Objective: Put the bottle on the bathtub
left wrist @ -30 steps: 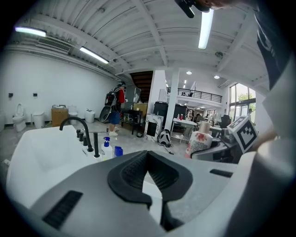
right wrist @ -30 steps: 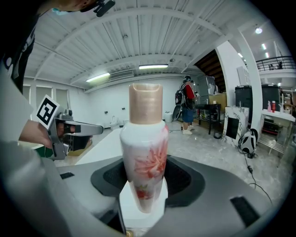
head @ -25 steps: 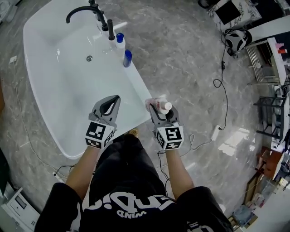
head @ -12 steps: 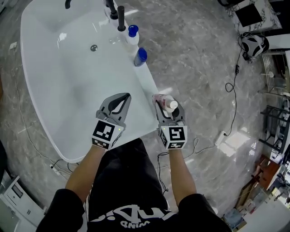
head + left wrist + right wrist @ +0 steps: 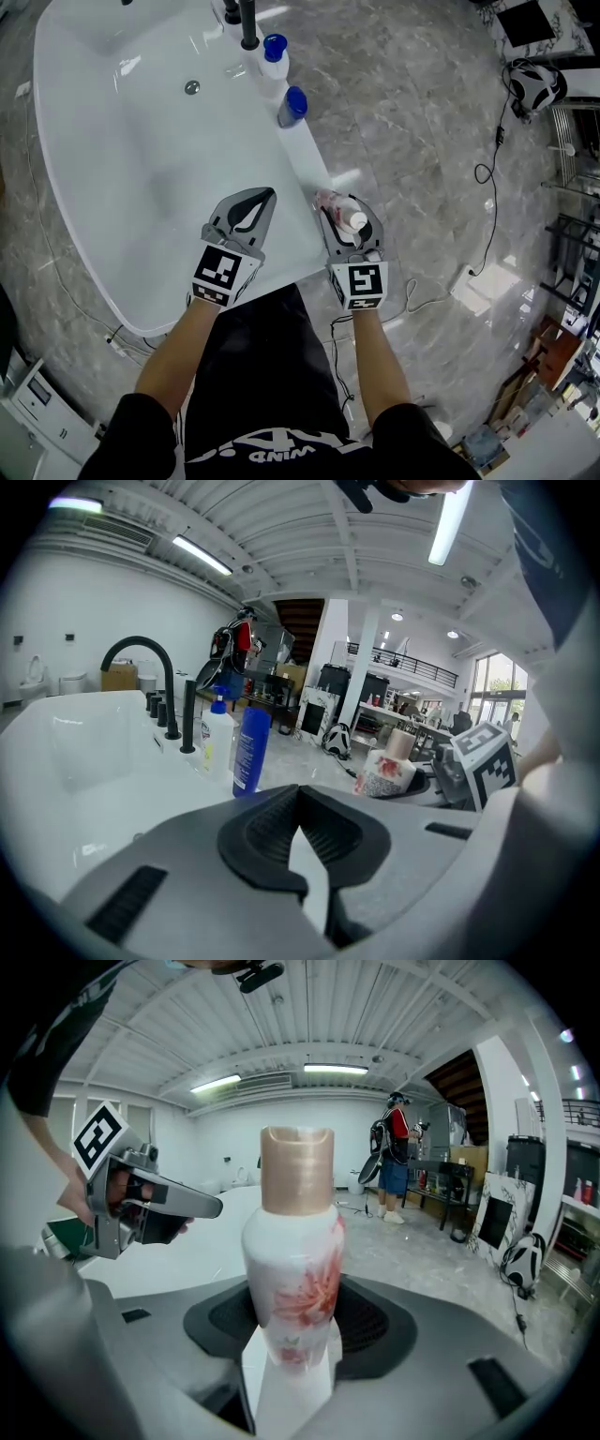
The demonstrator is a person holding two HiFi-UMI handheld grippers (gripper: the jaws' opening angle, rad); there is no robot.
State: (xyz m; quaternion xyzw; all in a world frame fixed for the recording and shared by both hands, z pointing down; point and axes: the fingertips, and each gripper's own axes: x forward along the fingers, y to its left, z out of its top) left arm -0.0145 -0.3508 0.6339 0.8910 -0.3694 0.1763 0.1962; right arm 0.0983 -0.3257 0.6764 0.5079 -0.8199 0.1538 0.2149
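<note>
1. Both hand-held grippers have edged forward along the bathtub (image 5: 302,155) since a second ago, and the tap end has slid up my view.
2. My right hand-held gripper (image 5: 343,204) pinches the floral bottle (image 5: 292,1269) upright. The rim is just to its left.
3. My left hand-held gripper (image 5: 265,195) is pressed together and empty, out over the basin.
4. The set-down looks close. Ahead of the right hand-held gripper, two blue-capped bottles (image 5: 292,105) already stand on the rim.

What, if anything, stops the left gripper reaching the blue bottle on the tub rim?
Probably nothing, so yes: the left gripper is empty, and only bare tub rim lies between it and the blue bottle. Jaws shut.
</note>
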